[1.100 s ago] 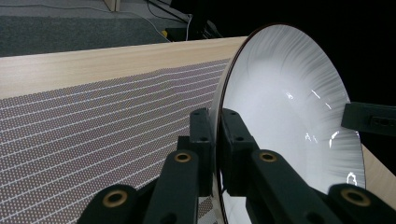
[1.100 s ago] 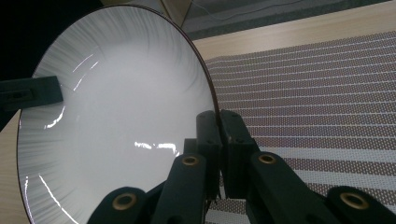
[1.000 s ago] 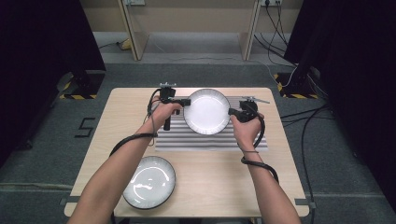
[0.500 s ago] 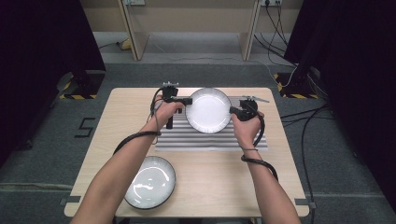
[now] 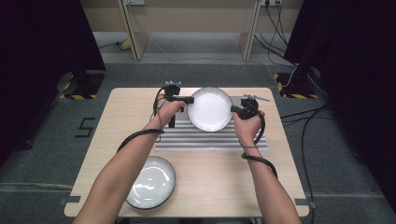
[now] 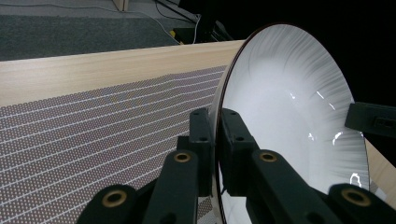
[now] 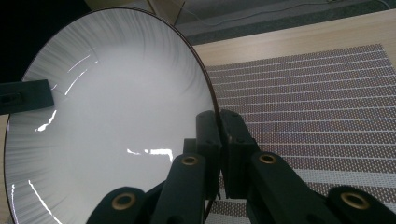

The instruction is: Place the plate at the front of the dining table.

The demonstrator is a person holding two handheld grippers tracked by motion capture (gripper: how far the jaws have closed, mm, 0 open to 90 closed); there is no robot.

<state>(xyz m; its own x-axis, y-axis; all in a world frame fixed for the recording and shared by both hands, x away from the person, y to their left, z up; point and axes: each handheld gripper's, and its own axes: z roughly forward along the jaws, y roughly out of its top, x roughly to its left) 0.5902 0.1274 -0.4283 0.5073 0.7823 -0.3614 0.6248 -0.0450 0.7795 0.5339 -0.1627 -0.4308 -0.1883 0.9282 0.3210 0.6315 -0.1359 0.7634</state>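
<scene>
White plate [image 5: 209,108], clenched at opposite rim edges by the left gripper [image 5: 188,100] and right gripper [image 5: 233,110], should travel level above the striped placemat [image 5: 187,137], both hands moving together.

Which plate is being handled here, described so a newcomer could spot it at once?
On the wooden table, look at the striped mat on its far half. The plate is above it, pinched at opposite rims by the left gripper and right gripper; the other plate lies flat near the front edge.
</scene>
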